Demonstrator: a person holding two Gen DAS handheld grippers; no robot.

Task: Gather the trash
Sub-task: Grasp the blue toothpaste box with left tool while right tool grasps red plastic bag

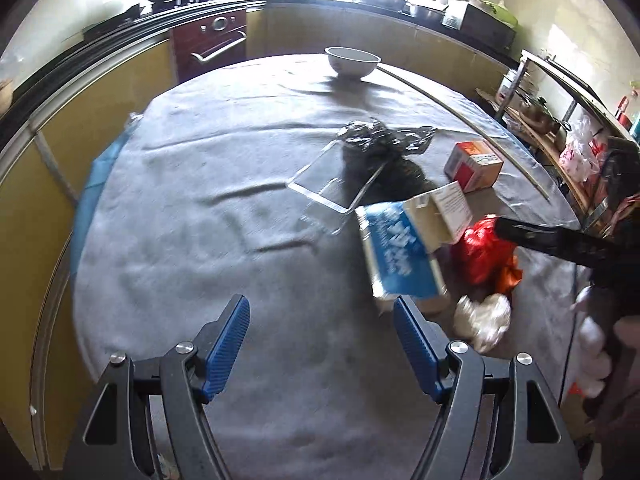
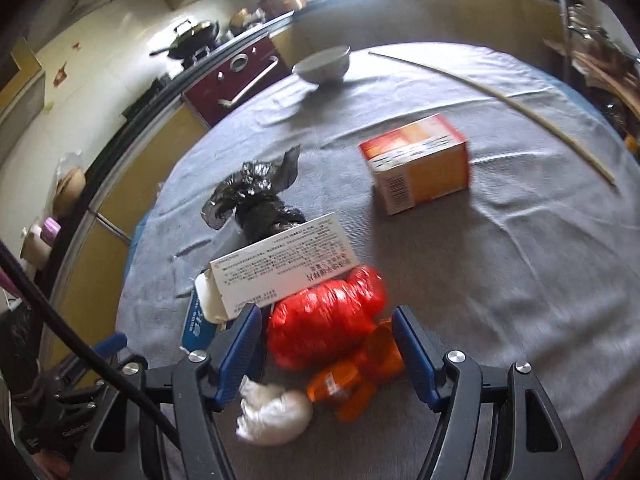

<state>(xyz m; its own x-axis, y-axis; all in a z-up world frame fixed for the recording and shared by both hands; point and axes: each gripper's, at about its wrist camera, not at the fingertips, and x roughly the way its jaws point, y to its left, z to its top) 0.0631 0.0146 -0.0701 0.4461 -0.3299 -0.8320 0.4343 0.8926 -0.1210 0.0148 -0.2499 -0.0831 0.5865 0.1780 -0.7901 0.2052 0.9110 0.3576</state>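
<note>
The red bag (image 2: 326, 322), crumpled on the bench (image 2: 500, 280) among boxes and wrappers, is judged light, soft and slippery, best pinched across its bunched middle. It lies between the open fingers of the right gripper (image 2: 326, 354), unpressed. The left gripper (image 1: 322, 344), open and empty, and a clear tray (image 1: 336, 184) are shown properly only by the left view.

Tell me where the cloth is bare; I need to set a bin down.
Bare: the wide stretch left of the clear tray, and between orange box and stick. Crowded: around the red bag, blue carton and white wad.
</note>
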